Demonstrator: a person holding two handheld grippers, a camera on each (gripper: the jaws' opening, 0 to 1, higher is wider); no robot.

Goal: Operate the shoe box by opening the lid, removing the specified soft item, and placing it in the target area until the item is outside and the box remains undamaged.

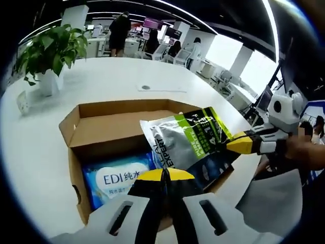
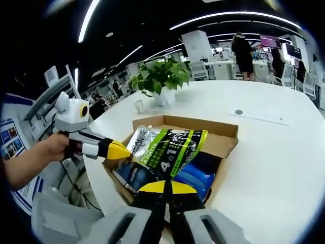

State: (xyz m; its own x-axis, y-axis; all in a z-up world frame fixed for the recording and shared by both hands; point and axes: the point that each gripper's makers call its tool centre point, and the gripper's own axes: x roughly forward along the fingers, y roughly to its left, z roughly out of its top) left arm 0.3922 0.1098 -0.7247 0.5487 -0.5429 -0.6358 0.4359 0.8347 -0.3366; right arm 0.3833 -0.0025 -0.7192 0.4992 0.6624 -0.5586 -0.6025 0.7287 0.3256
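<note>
An open cardboard shoe box [image 1: 76, 127] [image 2: 224, 145] lies on a white table, its lid flap [image 1: 114, 108] folded back. Inside lies a blue wipes pack [image 1: 119, 178] [image 2: 200, 175]. A silver, green and dark blue soft pouch [image 1: 193, 140] [image 2: 172, 147] is tilted up over the box. My right gripper [image 1: 242, 145] [image 2: 165, 187] is shut on the pouch's edge. My left gripper [image 1: 163, 175] [image 2: 121, 150] has its jaws together at the pouch's other corner, by the box wall. Whether the left gripper pinches the pouch is not clear.
A potted plant [image 1: 51, 51] [image 2: 160, 76] and a small white cup [image 1: 23, 101] [image 2: 138, 105] stand beyond the box. A flat paper sheet [image 1: 162, 87] [image 2: 259, 116] lies further out. A grey chair [image 1: 274, 203] [image 2: 56, 218] sits at the table edge. People stand far behind.
</note>
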